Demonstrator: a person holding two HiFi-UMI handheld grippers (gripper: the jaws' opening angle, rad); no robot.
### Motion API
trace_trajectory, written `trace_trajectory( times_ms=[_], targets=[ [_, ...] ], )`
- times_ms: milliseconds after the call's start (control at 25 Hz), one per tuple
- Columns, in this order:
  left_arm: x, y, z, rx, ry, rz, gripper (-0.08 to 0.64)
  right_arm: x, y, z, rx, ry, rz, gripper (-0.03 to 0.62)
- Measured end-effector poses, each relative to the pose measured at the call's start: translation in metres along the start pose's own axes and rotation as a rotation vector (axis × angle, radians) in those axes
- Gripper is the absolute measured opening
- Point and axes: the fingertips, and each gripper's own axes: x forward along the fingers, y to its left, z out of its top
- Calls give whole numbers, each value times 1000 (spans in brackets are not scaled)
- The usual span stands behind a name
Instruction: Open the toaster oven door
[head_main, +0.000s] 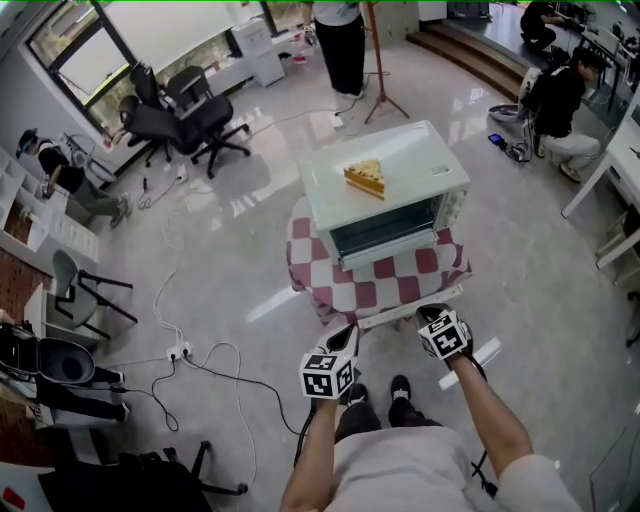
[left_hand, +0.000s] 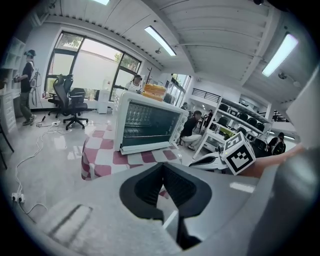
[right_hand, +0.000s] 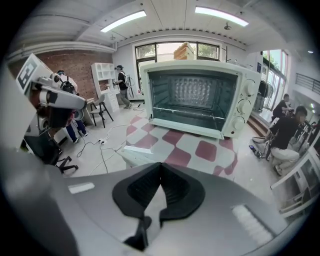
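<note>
Both pairs of jaws are closed and empty here. The left gripper (left_hand: 162, 172) has its ribbed pads meeting at the tips with nothing between them, and the same goes for the right gripper (right_hand: 160, 172).

The toaster oven (head_main: 420, 160) sits ahead of both jaws and well apart from them, on a surface (head_main: 380, 290) covered with a red-and-white checked cloth. Its glass door (right_hand: 192, 100) faces the jaws squarely and looks shut from here.

A pale bar (right_hand: 186, 129) runs along the door's lower edge. That's my guess for the handle, though I can't be sure.

As for handling, I'd expect a stiff hinged panel of metal and glass that swings rather than gives, probably with a catch to overcome. The smooth bar could be slippery, so the jaws would have to open first and take it near the middle.

Watch the box itself, which looks light enough to slide on that cloth. A slice of food (head_main: 365, 178) rests loose on top, so a sharp tug could shift it.
</note>
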Motion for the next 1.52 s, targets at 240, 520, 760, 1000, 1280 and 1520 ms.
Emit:
trace_trajectory(
  times_ms=[240, 520, 760, 1000, 1280, 1520],
  targets=[
    [2, 2, 4, 23, 18, -63, 3, -13, 12, 2, 54, -24, -65, 3],
    [-5, -4, 11, 65, 33, -141, 3, -39, 40, 16, 128, -105, -120, 2],
    [-16, -6, 12, 107, 49, -188, 3, -67, 59, 30, 261, -221, -184, 2],
    [-25, -8, 6, 118, 46, -223, 3, -87, 79, 36, 364, -325, -245, 2],
    [-38, -2, 11, 128, 20, -235, 3, -105, 90, 37, 423, -380, -301, 2],
    [-36, 3, 10, 102, -1, -241, 3, -99, 92, 28, 454, -390, -298, 2]
  ],
)
